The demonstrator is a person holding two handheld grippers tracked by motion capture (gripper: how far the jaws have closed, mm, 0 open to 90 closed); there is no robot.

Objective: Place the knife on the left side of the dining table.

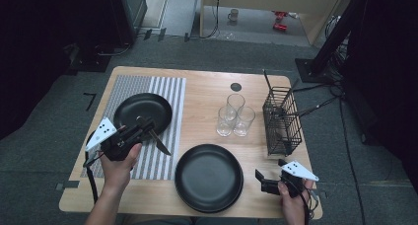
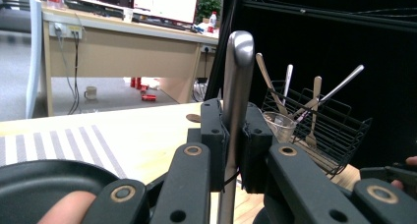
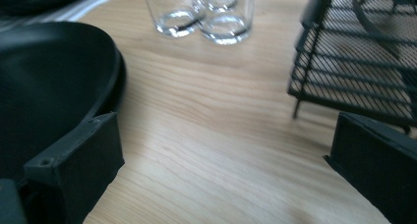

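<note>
I had the left gripper (image 1: 140, 130) clamped on the knife (image 1: 158, 141) over the striped placemat (image 1: 167, 136) near the table's (image 1: 207, 87) left edge, blade slanting toward the front plate (image 1: 209, 177), while the right gripper (image 1: 263, 181) idled wide open by the front right corner.

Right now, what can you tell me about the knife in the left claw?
The table knife looks like plain metal, with a rounded silver handle end and a darker pointed blade. The left claw is shut on its handle, jaws pressing both sides. In the high view it hangs tilted over the striped placemat, blade pointing toward the near black plate, beside the far plate. Whether its tip touches the mat, I cannot tell.
</note>
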